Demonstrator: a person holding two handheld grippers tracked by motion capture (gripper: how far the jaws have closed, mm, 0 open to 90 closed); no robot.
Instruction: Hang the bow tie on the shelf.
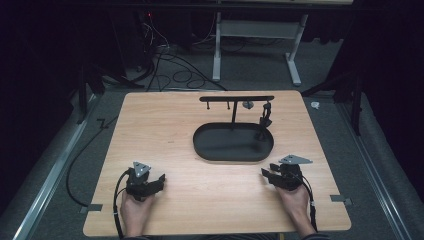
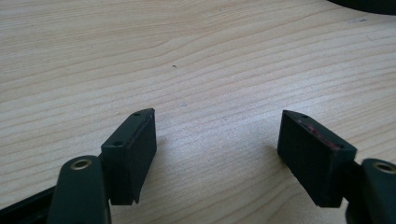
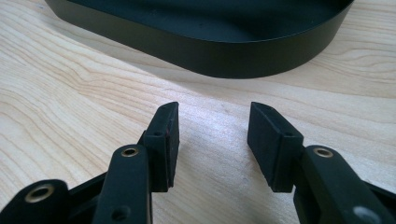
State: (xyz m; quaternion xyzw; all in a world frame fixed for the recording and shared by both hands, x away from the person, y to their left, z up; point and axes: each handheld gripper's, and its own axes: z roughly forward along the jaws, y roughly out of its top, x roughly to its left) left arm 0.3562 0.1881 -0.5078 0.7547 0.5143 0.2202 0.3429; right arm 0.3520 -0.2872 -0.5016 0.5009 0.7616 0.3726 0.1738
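Just ahead of right gripper [image 3: 212,140] sits black tray [image 3: 243,56]; both grippers' jaws wide apart, nothing held, left gripper [image 2: 217,149] farther off.

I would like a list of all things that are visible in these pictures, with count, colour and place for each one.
table: one, light wood, centre of the high view.
tray: one, black, oval, on the table's far right part.
hanger stand: one, black T-shaped post and bar, rising from the tray.
dark item: one, hanging at the bar's right end; too small to identify.
cables: several, black, on the grey floor beyond the table.
left hand-held gripper: one, black, near left, open.
right hand-held gripper: one, black, near right, open.
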